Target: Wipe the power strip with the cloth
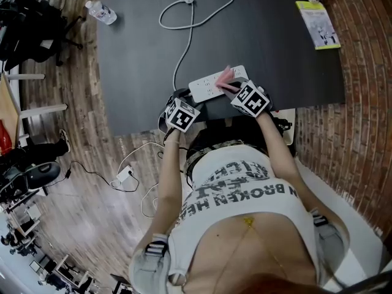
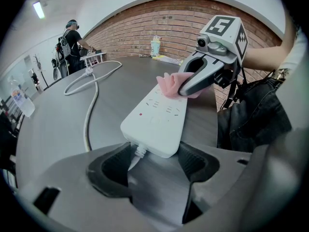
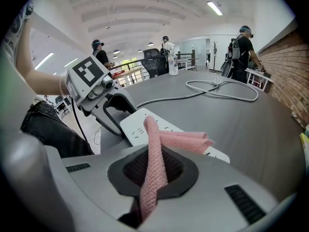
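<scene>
- At the lower middle of the head view, my left claw (image 1: 184, 98) reaches up over the near edge of the table (image 1: 263, 48). Its jaws are spread, with the cord end of the power strip (image 1: 211, 84) just between their tips.
- Just right of it, my right claw (image 1: 229, 86) angles in, clamped on the pink cloth (image 1: 225, 75), which rests on the strip's top.
- The white cable (image 1: 184, 48) loops up the frame; a booklet (image 1: 317, 24) lies upper right.
- The strip lies flat, long axis lower left to upper right.
</scene>
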Tool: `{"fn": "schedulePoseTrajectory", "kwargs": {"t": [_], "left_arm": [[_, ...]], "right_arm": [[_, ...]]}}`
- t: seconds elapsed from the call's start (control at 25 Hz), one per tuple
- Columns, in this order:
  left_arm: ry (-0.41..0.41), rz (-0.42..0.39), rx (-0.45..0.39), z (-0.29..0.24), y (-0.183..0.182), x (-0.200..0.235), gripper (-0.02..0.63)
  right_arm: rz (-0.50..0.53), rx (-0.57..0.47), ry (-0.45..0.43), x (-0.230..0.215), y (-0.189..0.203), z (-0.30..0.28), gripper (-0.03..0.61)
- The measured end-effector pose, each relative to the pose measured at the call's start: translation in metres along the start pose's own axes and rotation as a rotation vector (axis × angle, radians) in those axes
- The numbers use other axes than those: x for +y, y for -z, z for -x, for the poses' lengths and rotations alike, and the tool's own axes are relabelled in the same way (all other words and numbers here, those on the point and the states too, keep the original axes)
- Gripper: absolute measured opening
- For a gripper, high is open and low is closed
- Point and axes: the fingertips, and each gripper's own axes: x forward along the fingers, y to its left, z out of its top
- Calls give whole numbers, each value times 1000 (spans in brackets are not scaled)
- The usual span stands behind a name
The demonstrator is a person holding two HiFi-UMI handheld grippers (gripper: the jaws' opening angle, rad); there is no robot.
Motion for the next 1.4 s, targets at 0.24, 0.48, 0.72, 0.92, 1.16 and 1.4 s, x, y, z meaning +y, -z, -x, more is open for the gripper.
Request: {"fn": "schedulePoseTrajectory", "kwargs": {"t": [0.24,0.48,0.72,0.92,1.16,1.4], "left_arm": [[2,-1,1,0,0,0,288],[1,-3,1,0,0,-1,288],[2,-2,2,0,1,-1,288],[4,-6,-1,0,-1,-1,290],[3,-4,-2,-1,0,0,290],[4,-4,1,-1,0,-1,288]], "right_arm": [[-56,-9,25,-12,9,8,15],[-62,-11,41,-13,9,9,15],[-59,-9,41,-12,9,9,15],[-36,3,56,-15,11,11,15],[-74,5,87,-28,21,20,15],[-103,6,117,-37,29,28,15]]}}
